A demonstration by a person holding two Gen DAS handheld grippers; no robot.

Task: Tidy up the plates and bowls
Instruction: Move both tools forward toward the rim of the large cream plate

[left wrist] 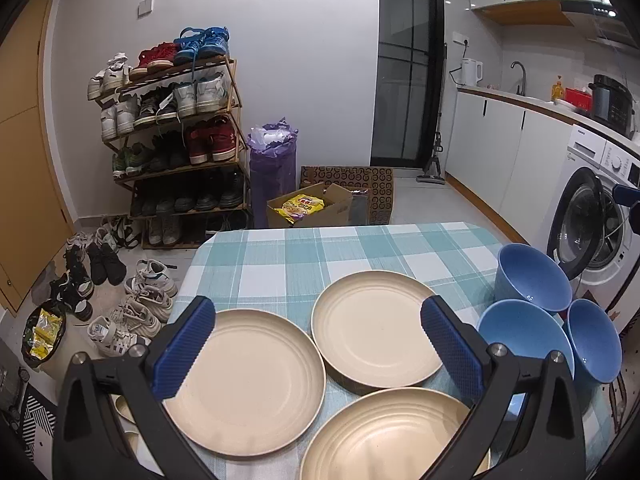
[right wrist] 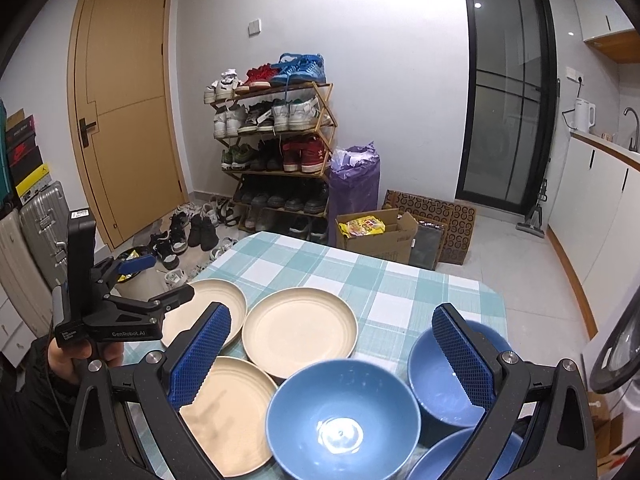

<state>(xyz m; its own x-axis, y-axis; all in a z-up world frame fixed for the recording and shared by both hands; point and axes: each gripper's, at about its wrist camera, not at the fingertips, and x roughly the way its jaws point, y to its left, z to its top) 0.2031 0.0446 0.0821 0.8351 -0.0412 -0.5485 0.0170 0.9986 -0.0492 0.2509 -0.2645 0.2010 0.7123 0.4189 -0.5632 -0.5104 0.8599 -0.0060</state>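
A: Left wrist view. Three cream plates on the checked tablecloth [left wrist: 280, 256]: one lower left [left wrist: 244, 380], one centre [left wrist: 376, 328], one at the bottom edge [left wrist: 384, 436]. None stacked; the rims look close or touching, I cannot tell which.

B: The bowls?

A: Three blue bowls at the right of the frame, bunched together: upper [left wrist: 532, 276], middle [left wrist: 520, 336], far right [left wrist: 596, 340].

B: Gripper state?

A: Left gripper [left wrist: 320, 344] has its fingers spread wide and holds nothing; it hangs above the plates. Right gripper [right wrist: 332, 356], in the right wrist view, is likewise spread and empty, over the nearest bowl [right wrist: 344, 416].

B: Surfaces?

A: Plates are matte, shallow, with faint concentric ridges and a low raised rim. Bowls are smooth and deep with sloping walls; the nearest one shows a bright glare spot at its bottom. Finger pads [left wrist: 184, 344] are blue, with a cross-hatched texture.

B: Handling, your guess?

A: Likely light, stiff moulded ware, probably not brittle, but I wouldn't drop them. The plates lie flat, so the rim is the only hold: one finger under the lip, one on top. For the bowls, pinch the wall at the rim; a glossy surface may slip, so grip squarely.

B: Hazard?

A: The right bowls sit near the table edge.
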